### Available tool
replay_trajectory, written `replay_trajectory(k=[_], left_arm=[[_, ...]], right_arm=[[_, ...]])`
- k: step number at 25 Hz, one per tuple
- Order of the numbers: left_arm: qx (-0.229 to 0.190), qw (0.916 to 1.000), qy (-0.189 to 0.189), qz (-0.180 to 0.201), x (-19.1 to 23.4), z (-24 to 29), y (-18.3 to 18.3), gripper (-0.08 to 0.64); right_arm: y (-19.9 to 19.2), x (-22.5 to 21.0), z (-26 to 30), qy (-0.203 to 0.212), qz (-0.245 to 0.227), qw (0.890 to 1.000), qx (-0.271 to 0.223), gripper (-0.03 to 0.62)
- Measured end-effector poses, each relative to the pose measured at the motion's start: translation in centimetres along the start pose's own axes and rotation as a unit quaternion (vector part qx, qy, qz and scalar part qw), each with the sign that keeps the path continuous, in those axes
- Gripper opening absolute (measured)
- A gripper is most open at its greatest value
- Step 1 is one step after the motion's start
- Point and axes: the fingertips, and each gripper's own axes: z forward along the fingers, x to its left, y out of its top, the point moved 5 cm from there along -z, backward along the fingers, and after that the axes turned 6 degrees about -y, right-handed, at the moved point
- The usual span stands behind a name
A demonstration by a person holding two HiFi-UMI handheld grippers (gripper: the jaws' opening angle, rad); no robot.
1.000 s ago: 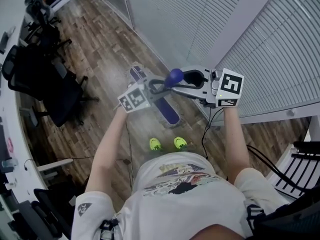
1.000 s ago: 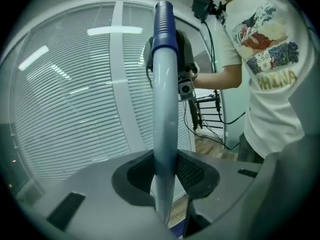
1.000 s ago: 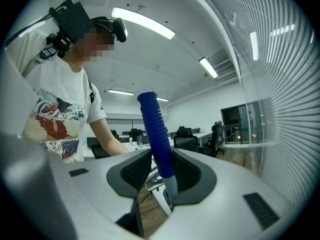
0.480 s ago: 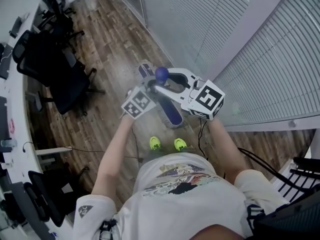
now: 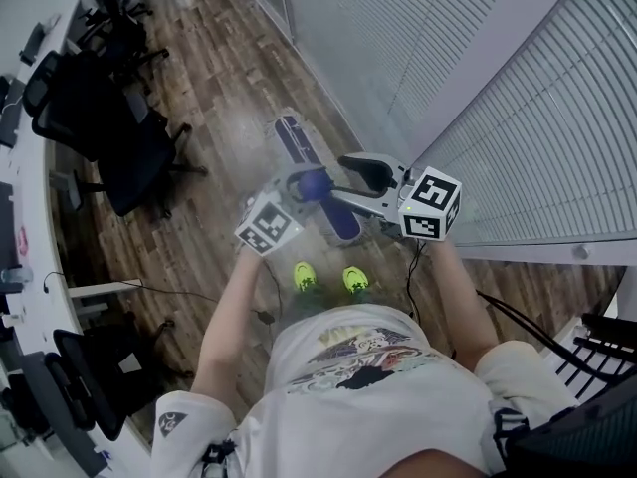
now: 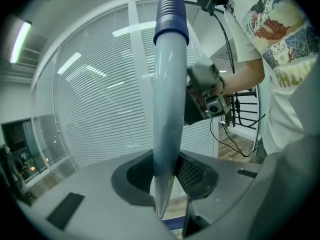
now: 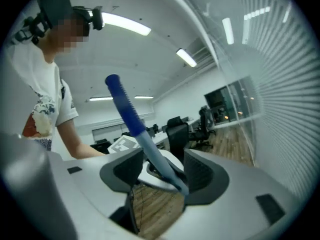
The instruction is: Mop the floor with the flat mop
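Mop head on floor, ahead of shoes; chairs left, blinds right.

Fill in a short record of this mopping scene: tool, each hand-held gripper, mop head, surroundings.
Tool: mop handle, blue grip on top
Left hand-held gripper: clamped on the handle
Right hand-held gripper: jaws opening, handle between them
Mop head: flat on the wood floor, near the blinds
Surroundings: black office chairs

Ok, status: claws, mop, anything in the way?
Left claw shut on mop handle. Right claw opening, handle between jaws. Mop head on floor; chairs off left.
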Motion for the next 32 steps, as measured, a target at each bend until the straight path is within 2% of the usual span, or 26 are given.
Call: replay_trajectory(k=[2,3,5,6,7,12,15,17,20,21,23,24,25,26,29,32], left_arm=[[0.005,1.0000,0.002,-0.001,0.2,-1.4,-0.5,0.100],[0.007,1.0000,0.001,0.000,0.4,-2.0,-0.9,0.100],[0.004,1.0000,-0.003,-0.002,0.7,-3.1,-1.6,0.100],[0.001,1.0000,-0.007,-0.004,0.8,-3.6,-2.0,0.100],[-0.001,0.9999,-0.011,-0.004,0.8,-4.0,-2.5,0.100],[-0.013,0.9994,-0.031,0.000,0.5,-6.3,-5.1,0.100],[-0.027,0.9991,-0.034,0.003,0.2,-7.9,-6.1,0.100],[-0.033,0.9985,-0.042,0.009,-0.2,-8.8,-6.8,0.100],[-0.037,0.9970,-0.064,0.022,-0.8,-9.7,-7.6,0.100],[-0.037,0.9963,-0.072,0.027,-0.9,-10.0,-7.9,0.100],[-0.038,0.9951,-0.084,0.035,-1.0,-10.6,-8.3,0.100],[-0.039,0.9947,-0.088,0.037,-1.1,-11.0,-8.5,0.100],[-0.039,0.9942,-0.092,0.040,-1.1,-11.3,-8.7,0.100],[-0.039,0.9939,-0.095,0.042,-1.1,-11.6,-8.8,0.100],[-0.037,0.9938,-0.096,0.042,-0.8,-12.6,-9.4,0.100],[-0.035,0.9943,-0.092,0.043,-0.6,-13.6,-9.9,0.100]], right_arm=[[-2.6,-2.4,-0.6,-0.039,0.095,0.995,-0.001,0.232],[-3.7,-3.5,-0.6,-0.046,0.158,0.986,-0.013,0.232],[-5.5,-5.0,0.4,-0.043,0.278,0.959,-0.045,0.232],[-6.4,-5.5,1.3,-0.038,0.320,0.945,-0.056,0.232],[-7.4,-5.7,2.5,-0.035,0.349,0.934,-0.060,0.232],[-11.0,-4.2,8.8,-0.017,0.436,0.898,-0.052,0.232],[-14.9,-3.8,10.8,-0.054,0.494,0.867,-0.028,0.232],[-17.1,-3.5,11.9,-0.061,0.529,0.846,-0.032,0.232],[-20.4,-3.1,13.3,-0.071,0.591,0.803,-0.035,0.232],[-21.3,-3.0,13.9,-0.071,0.617,0.782,-0.040,0.232],[-22.9,-3.1,15.1,-0.069,0.674,0.733,-0.061,0.232],[-23.5,-3.1,15.8,-0.069,0.695,0.712,-0.071,0.232],[-24.0,-3.1,16.4,-0.069,0.706,0.701,-0.075,0.232],[-24.2,-2.9,17.1,-0.068,0.711,0.697,-0.073,0.232],[-24.4,-2.5,18.8,-0.063,0.712,0.696,-0.063,0.232],[-25.1,-2.3,19.8,-0.057,0.720,0.689,-0.057,0.231]])
